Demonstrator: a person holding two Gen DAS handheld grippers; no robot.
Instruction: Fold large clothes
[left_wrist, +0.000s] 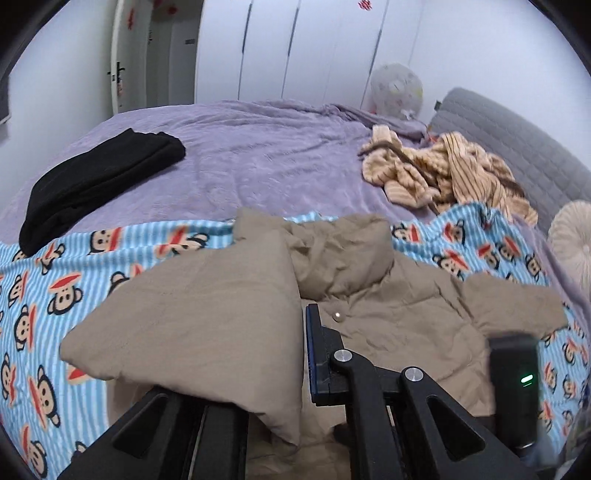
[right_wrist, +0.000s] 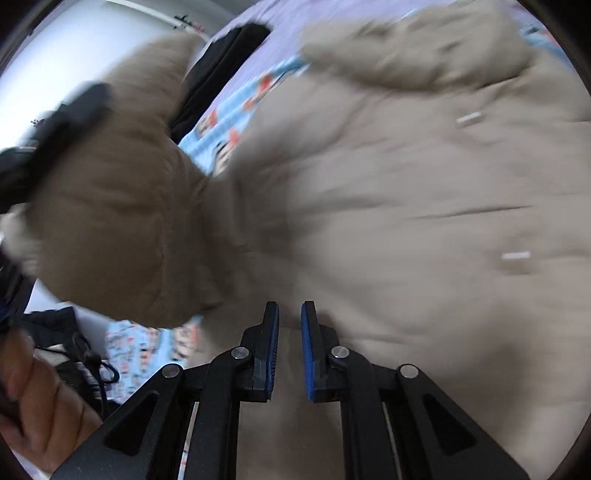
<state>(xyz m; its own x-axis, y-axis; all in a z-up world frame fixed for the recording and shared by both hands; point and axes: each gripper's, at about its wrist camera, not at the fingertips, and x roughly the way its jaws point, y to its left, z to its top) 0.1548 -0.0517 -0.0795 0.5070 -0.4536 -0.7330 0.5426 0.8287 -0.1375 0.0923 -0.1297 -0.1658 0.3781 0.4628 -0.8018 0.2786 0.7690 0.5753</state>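
Observation:
A beige puffer jacket (left_wrist: 388, 317) lies on the monkey-print blanket (left_wrist: 55, 295), hood toward the far side. My left gripper (left_wrist: 295, 354) is shut on the jacket's left sleeve (left_wrist: 207, 317) and holds it lifted over the body; only its right finger (left_wrist: 316, 350) shows, the other is under the cloth. In the right wrist view the jacket (right_wrist: 406, 203) fills the frame, blurred. My right gripper (right_wrist: 290, 328) hovers close over the jacket's lower part, jaws slightly apart with nothing between them. The lifted sleeve (right_wrist: 110, 206) and the left gripper (right_wrist: 55, 129) show at left.
A folded black garment (left_wrist: 99, 181) lies on the purple bedspread (left_wrist: 258, 155) at far left. A striped tan garment (left_wrist: 443, 173) is heaped at far right by the grey headboard (left_wrist: 517, 147). A round cushion (left_wrist: 572, 243) and white wardrobes (left_wrist: 314, 48) stand behind.

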